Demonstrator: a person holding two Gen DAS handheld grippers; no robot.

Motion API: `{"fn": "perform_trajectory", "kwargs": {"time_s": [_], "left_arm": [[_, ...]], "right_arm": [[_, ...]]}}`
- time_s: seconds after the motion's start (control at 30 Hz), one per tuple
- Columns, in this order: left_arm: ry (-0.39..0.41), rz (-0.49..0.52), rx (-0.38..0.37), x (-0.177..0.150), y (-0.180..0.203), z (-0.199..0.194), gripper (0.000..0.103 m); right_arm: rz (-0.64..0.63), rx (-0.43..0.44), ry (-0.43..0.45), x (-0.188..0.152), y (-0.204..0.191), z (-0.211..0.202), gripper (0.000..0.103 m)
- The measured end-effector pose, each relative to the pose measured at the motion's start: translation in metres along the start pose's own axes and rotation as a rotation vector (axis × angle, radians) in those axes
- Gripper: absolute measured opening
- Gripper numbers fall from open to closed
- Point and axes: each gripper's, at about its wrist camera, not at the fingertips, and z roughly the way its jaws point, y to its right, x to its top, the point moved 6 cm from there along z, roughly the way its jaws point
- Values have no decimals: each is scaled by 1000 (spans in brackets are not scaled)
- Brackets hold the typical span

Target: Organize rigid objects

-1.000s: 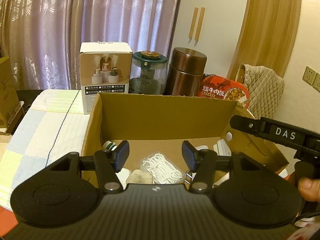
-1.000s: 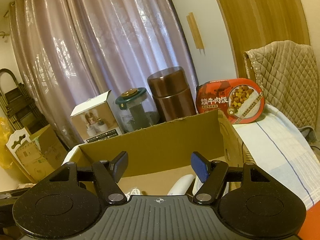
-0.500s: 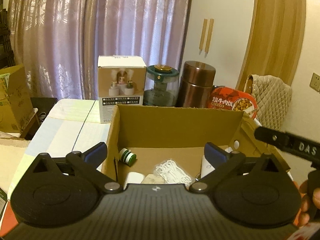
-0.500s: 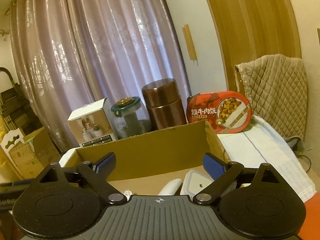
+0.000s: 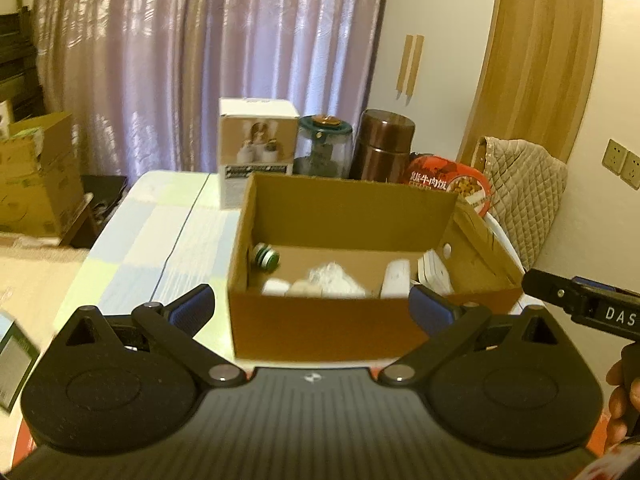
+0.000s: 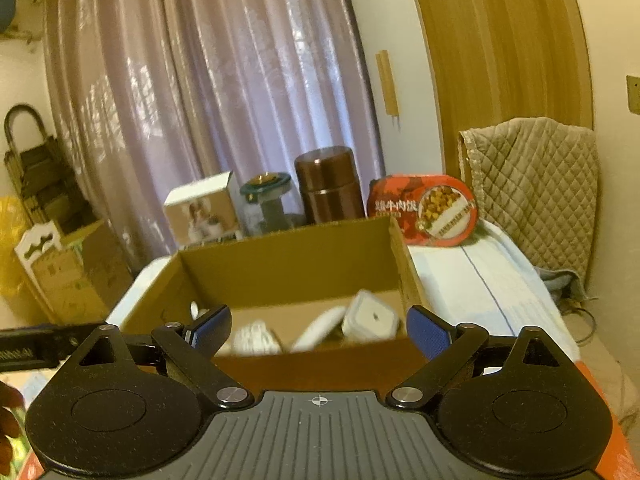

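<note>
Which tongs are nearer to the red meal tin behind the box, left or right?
Right. The right tongs face the box's right side, where the red meal tin stands; the left tongs are further left.

The right hand-held gripper (image 6: 319, 328), spread wide and empty, faces the cardboard box (image 6: 296, 258) of white items.

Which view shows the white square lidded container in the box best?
The right wrist view: the white square container shows its whole lid, near the cardboard box's right wall. In the left wrist view only a blurred edge shows beside the right wall.
</note>
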Motion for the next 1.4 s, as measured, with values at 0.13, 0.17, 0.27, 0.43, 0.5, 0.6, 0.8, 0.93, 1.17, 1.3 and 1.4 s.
{"fn": "perform_trajectory", "kwargs": {"time_s": [0.13,0.17,0.27,0.43,0.5,0.6,0.8,0.93,1.17,1.3,1.4], "left_arm": [[-19,-13,4,-18,5,-42,101],[-19,-9,3,-21,7,-51,101],[-19,-1,3,-31,15,-82,101],[-2,-1,18,-42,25,-130,101],[5,4,23,-47,28,-146,101],[10,-9,35,-58,29,-169,101],[2,-23,34,-77,32,-201,101],[8,-22,38,-85,35,-218,101],[2,-12,47,-96,40,-236,101],[-5,-3,66,-102,41,-244,101],[-8,-7,63,-104,43,-249,101]], "right_arm": [[-12,4,-20,-12,-3,-38,92],[-15,7,-27,-15,-5,-47,92],[-11,11,-39,-24,-7,-77,92],[-21,26,-61,-33,-18,-123,92],[-36,31,-63,-35,-23,-141,92],[-47,28,-67,-38,-28,-162,92],[-44,25,-82,-47,-37,-195,92],[-65,37,-100,-55,-44,-210,92],[-102,51,-111,-68,-53,-234,92],[-107,54,-117,-75,-55,-244,92],[-104,50,-122,-78,-54,-248,92]]}}
